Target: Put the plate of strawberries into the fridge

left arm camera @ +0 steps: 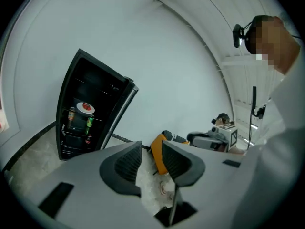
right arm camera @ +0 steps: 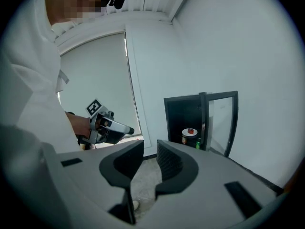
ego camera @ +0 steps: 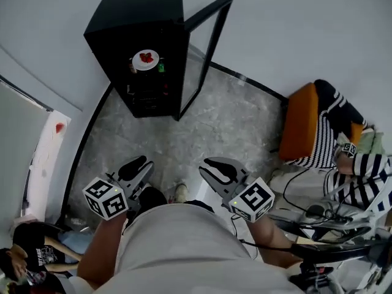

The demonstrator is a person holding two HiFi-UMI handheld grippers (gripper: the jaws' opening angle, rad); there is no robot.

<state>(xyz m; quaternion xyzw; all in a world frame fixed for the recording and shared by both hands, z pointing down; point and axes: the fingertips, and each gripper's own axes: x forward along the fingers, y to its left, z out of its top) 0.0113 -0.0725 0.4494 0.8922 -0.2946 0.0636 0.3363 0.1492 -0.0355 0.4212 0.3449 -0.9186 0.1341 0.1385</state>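
Plate [ego camera: 146, 60] with the strawberries [ego camera: 146, 57] is already inside the fridge [ego camera: 122, 17]. It seems to sit on an upper shelf, among some bottles [left arm camera: 89, 123], so I judge the main part of the task as done. The fridge stands against the wall across the floor, and its glass door [ego camera: 195, 60] is wide open. Closing it may be the only step left, though the task does not ask for it. Both grippers are well apart from the plate, low by the person's body and facing roughly toward the fridge. The left gripper [ego camera: 139, 167] and the right gripper [ego camera: 215, 171] each have the jaws apart, with nothing between them.
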